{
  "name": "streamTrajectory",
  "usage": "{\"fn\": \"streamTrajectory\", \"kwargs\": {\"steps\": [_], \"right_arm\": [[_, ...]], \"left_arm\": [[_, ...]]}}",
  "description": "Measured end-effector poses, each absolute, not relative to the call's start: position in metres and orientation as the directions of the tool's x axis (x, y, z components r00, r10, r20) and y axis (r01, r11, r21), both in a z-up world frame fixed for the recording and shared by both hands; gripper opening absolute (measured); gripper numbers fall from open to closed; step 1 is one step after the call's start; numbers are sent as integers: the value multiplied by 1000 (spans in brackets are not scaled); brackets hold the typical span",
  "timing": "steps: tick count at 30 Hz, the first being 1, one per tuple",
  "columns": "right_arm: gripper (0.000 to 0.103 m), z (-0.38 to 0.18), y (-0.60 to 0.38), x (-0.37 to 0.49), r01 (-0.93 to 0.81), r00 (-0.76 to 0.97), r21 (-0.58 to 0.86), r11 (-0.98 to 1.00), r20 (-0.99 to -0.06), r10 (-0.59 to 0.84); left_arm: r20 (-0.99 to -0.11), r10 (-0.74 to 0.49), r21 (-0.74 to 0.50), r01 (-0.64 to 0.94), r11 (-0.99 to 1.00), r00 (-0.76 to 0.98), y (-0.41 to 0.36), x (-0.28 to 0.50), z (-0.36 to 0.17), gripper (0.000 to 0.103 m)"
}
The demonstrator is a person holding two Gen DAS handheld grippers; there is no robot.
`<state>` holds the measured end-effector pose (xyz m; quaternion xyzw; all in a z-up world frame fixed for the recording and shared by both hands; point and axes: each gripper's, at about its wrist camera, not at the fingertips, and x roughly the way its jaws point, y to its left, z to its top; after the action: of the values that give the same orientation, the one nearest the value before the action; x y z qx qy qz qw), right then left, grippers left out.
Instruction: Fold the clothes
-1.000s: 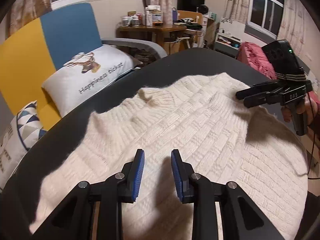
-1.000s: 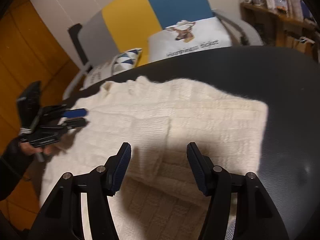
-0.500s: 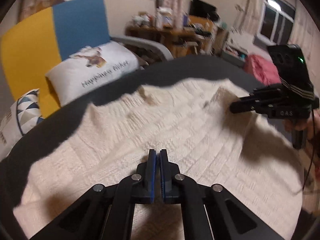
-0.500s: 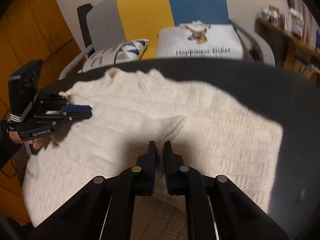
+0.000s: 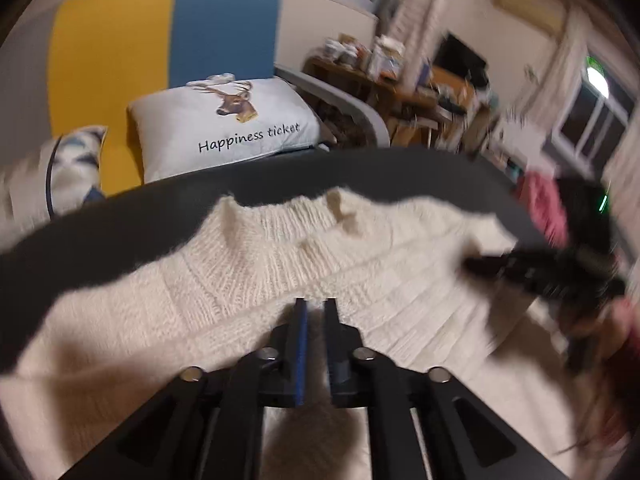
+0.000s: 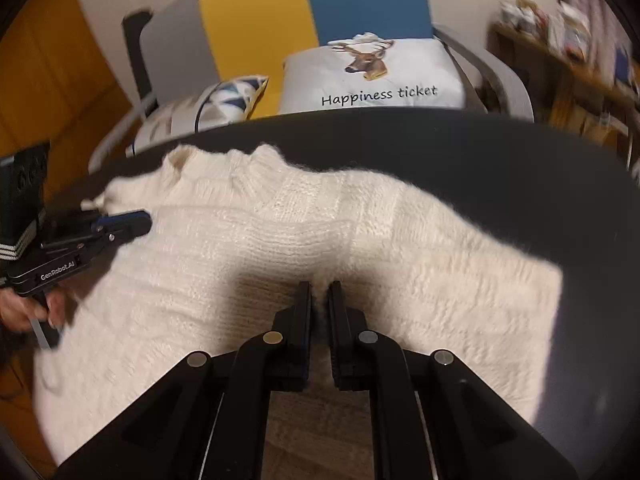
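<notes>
One cream knitted sweater (image 5: 280, 280) is spread over the round black table (image 6: 500, 152), its ribbed collar toward the far edge. Two black grippers are seen. The left gripper (image 5: 315, 308) is clamped on a pinch of knit; its jaws were pressed tight half a second ago and have just been opening slightly, fabric between them. The right gripper (image 6: 320, 292), wide open a second ago, is closed on a fold. Two cushions (image 6: 372, 76) lie beyond the table.
</notes>
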<state>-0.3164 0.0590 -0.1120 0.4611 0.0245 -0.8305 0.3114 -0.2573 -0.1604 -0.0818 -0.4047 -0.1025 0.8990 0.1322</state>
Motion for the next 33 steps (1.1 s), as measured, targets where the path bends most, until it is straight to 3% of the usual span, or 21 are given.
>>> {"fn": "streamTrajectory", "kwargs": {"steps": [3,8,12,17,22,23,25,26,33], "right_arm": [[8,-111,61,-315,538,-381,242,-807,-784,-489],[12,-86,75,-303,525,-449,227,-820,-745,-493],[24,-67,71,-287,577,-452,259,-774,-688,-568],[34,-110,29,-284,619,-381,113,-777,-823,-422],[38,-93,41,-275,555,-421,220,-802,-758,-499],[38,-85,44,-269,549,-436,249,-798,-729,-528],[54,-79,40,-253,574,-411,314,-756,-689,-597],[56,-78,36,-245,587,-407,324,-742,-675,-616],[57,-118,7,-210,593,-386,269,-759,-732,-561]], "left_arm": [[-664,323,-300,-156,-941,-674,-170,-229,-68,16],[-705,241,-265,-68,-962,-667,-194,-183,-79,16],[-720,234,-368,72,-927,-653,-226,-162,-98,16],[-594,335,-636,173,-752,-731,-252,-114,-92,21],[-486,380,-836,293,-464,-787,-274,-59,-120,26],[-471,378,-859,317,-402,-797,-278,-54,-128,27],[-450,369,-888,363,-283,-813,-284,-48,-144,27],[-443,364,-894,372,-251,-819,-285,-49,-148,28],[-438,285,-899,414,-143,-853,-287,-68,-157,33]]}}
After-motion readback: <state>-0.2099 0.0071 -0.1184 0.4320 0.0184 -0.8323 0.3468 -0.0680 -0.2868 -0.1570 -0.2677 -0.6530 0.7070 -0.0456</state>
